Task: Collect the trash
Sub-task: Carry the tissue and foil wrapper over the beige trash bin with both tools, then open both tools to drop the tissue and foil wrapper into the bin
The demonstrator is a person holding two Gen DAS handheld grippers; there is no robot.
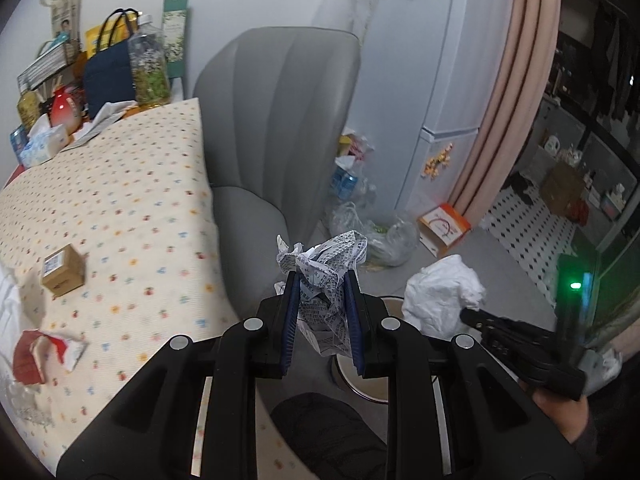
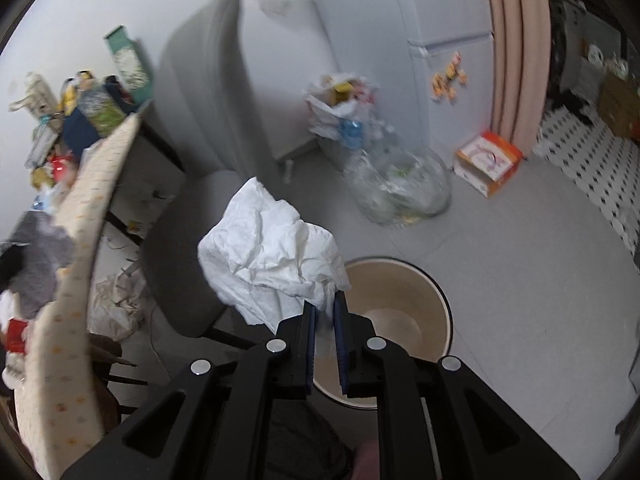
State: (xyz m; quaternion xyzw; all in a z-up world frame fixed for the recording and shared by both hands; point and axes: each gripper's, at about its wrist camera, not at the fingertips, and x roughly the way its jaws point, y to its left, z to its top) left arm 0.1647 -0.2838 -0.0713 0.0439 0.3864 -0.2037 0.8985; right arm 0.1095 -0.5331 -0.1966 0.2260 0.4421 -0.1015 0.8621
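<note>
My left gripper (image 1: 321, 280) is shut on a crumpled printed paper (image 1: 326, 264) and holds it beside the table edge, above the floor. My right gripper (image 2: 325, 302) is shut on a crumpled white tissue (image 2: 272, 256) and holds it over the near rim of a round beige waste bin (image 2: 400, 300). The tissue (image 1: 440, 294) and the right gripper (image 1: 466, 314) also show in the left wrist view, above the bin (image 1: 394, 304). On the dotted tablecloth (image 1: 120, 200) lie a small cardboard box (image 1: 64, 270) and a torn red-and-white wrapper (image 1: 44, 354).
A grey chair (image 1: 276, 128) stands between table and bin. Clear plastic bags of rubbish (image 2: 400, 184) and an orange-white box (image 2: 488, 164) lie on the floor by the fridge (image 1: 448, 80). Bottles, a bag and tissues crowd the table's far end (image 1: 100, 80).
</note>
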